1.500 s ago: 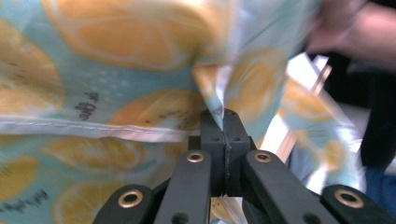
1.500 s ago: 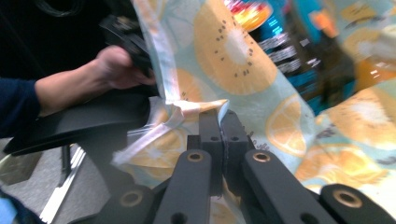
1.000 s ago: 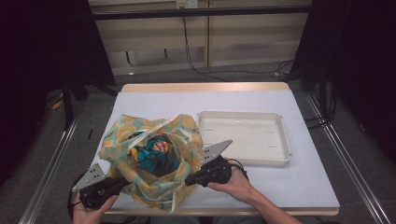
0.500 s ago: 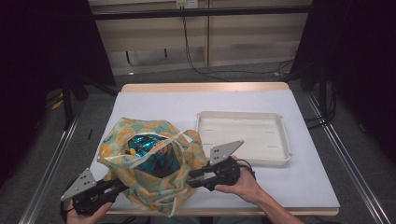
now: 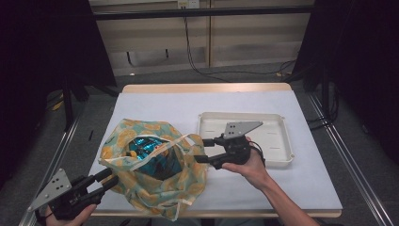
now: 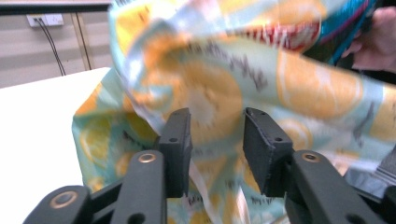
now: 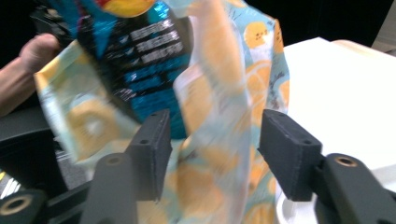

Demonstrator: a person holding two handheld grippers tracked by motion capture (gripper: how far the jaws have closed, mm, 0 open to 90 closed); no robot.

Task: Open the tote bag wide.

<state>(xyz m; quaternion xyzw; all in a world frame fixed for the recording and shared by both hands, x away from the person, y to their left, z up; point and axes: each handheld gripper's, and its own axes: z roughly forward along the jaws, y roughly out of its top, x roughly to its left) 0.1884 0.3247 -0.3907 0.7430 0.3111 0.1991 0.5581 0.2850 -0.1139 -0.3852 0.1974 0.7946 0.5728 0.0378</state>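
A cloth bag [image 5: 155, 188] printed with orange slices stands open at the table's front left, with a blue snack packet [image 5: 149, 151] inside it. My left gripper [image 5: 112, 176] is at the bag's front-left side. Its jaws [image 6: 217, 126] have just been opening, and the bag's cloth [image 6: 219, 88] lies loose between and beyond them. My right gripper [image 5: 201, 150] is at the bag's right rim. Its jaws [image 7: 215, 135] have also just been opening, and a fold of the bag [image 7: 210, 107] hangs unpressed between them, with the packet [image 7: 140, 51] behind it.
A shallow white tray [image 5: 242, 115] lies to the right of the bag, just behind my right hand [image 5: 251, 167]. The white table top [image 5: 197, 101] stretches on behind the bag. Dark floor and metal rails flank the table.
Both grippers let go of the bag's rim and their jaws opened. The right one rose toward the tray, and the left one drew back to the front left.
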